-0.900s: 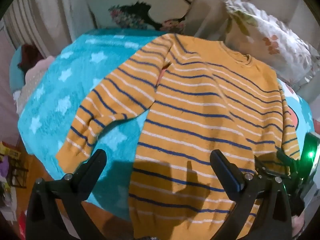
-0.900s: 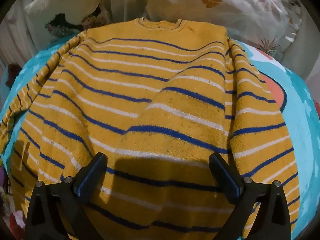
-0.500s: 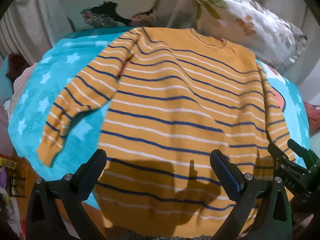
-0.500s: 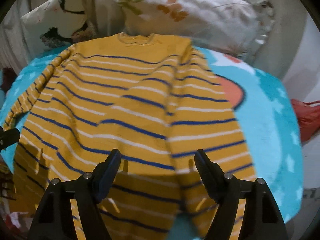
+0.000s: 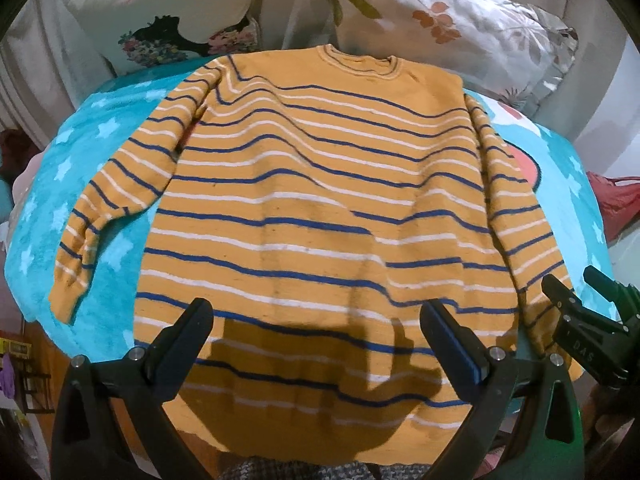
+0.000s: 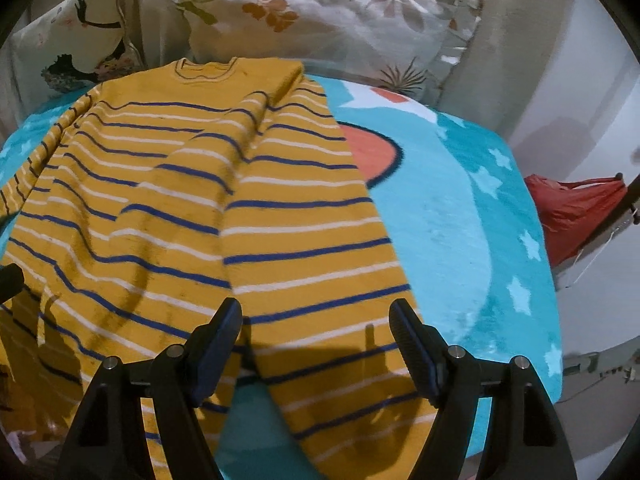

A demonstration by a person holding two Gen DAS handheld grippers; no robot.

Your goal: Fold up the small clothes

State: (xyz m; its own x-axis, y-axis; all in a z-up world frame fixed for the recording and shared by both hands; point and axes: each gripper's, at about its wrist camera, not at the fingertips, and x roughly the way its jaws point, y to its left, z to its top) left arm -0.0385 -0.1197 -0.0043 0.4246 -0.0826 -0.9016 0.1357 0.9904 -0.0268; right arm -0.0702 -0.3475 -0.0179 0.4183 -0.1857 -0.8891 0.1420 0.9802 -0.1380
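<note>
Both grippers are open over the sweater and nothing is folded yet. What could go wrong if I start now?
The striped sweater's hem hangs past the blanket's near edge, so a tug could slide it off. The right gripper hovers over the right sleeve beside the body; closing deep may pinch both layers. The body looks rippled, so creases could be folded in.

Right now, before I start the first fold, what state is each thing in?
sweater: spread flat, unfolded, neck away from the grippers
left sleeve: angled out onto the blanket
right sleeve: lying along the body's edge
left gripper: fingers open, holding nothing, above the hem
right gripper: fingers open, holding nothing, above the right sleeve
blanket: spread under the sweater
</note>
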